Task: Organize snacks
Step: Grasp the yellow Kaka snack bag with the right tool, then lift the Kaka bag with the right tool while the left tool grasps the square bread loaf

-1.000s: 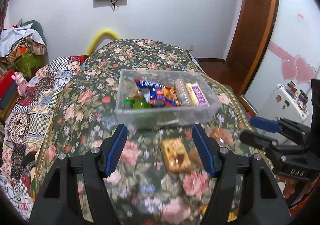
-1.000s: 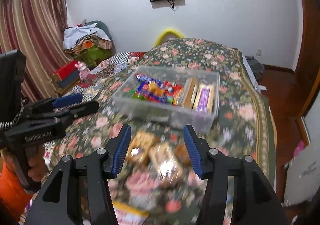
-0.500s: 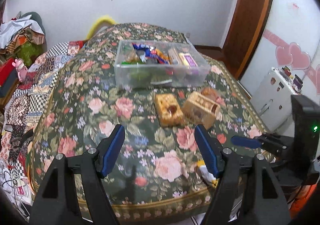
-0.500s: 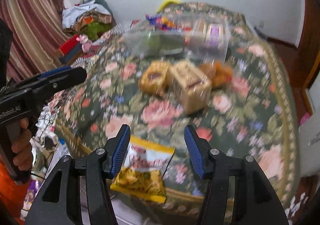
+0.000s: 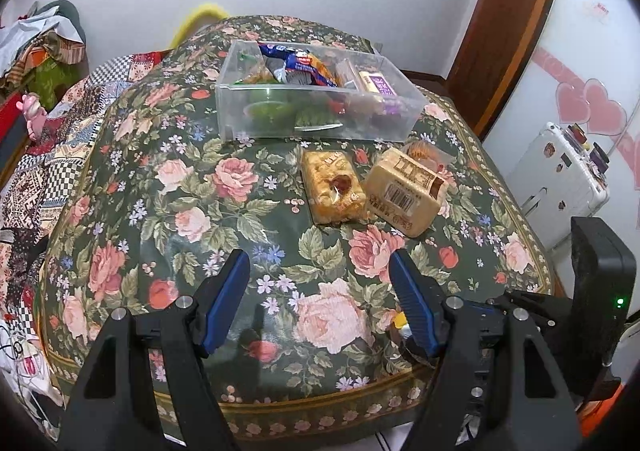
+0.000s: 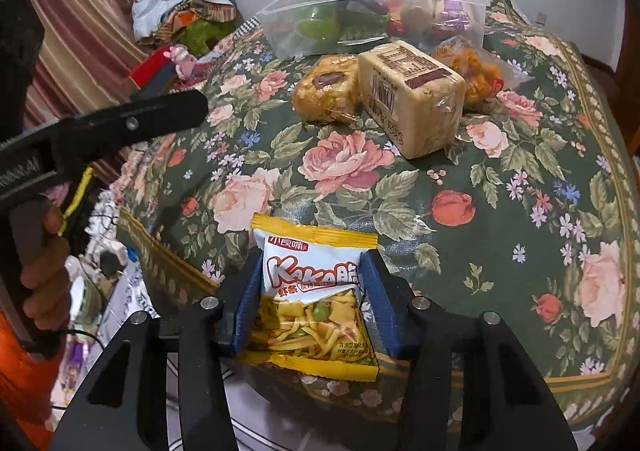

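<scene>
Floral tablecloth edge: yellow snack packet pinched between right jaws; left jaws wide.

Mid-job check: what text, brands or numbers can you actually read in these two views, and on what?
"Kaka" in large orange letters, further characters cut off by the right tongs: on the yellow and white snack packet they close on.
Small red logo above it: Chinese characters, too small to read reliably.
Barcode and brown print on the beige wrapped block: unreadable.
Blue wrapper in the clear bin: lettering blurred.
Left tongs: open, no text.
</scene>
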`<action>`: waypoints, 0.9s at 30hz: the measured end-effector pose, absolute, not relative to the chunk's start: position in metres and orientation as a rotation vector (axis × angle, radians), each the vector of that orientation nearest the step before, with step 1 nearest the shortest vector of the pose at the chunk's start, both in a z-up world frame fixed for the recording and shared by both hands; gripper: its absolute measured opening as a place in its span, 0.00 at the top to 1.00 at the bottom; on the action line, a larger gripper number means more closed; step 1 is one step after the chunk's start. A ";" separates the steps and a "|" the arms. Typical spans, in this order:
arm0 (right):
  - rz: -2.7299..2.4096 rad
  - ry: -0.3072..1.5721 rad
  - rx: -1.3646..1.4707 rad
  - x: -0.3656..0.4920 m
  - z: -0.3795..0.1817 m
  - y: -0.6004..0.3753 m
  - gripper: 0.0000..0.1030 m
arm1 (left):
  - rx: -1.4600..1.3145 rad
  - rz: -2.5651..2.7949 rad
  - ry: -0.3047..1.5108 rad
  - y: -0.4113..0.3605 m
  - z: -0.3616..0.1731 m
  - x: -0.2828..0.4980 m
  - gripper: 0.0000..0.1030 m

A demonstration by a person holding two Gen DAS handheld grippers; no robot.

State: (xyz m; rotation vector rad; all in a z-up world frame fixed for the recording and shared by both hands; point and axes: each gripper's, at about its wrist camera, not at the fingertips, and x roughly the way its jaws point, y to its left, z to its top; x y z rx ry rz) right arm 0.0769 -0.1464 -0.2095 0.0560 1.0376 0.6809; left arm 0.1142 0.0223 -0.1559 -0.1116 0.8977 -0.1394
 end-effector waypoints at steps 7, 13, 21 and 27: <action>0.640 0.985 0.063 0.083 -0.200 -0.162 0.60 | -0.105 -0.161 0.909 0.005 -0.159 0.129 0.30; 0.549 0.950 0.099 0.099 -0.197 -0.197 0.60 | -0.112 -0.187 0.938 -0.017 -0.165 0.153 0.30; 0.446 0.914 0.153 0.119 -0.192 -0.241 0.60 | -0.096 -0.208 0.967 -0.058 -0.176 0.186 0.30; 0.424 0.904 0.184 0.126 -0.192 -0.260 0.60 | -0.137 -0.156 0.982 -0.075 -0.184 0.221 0.30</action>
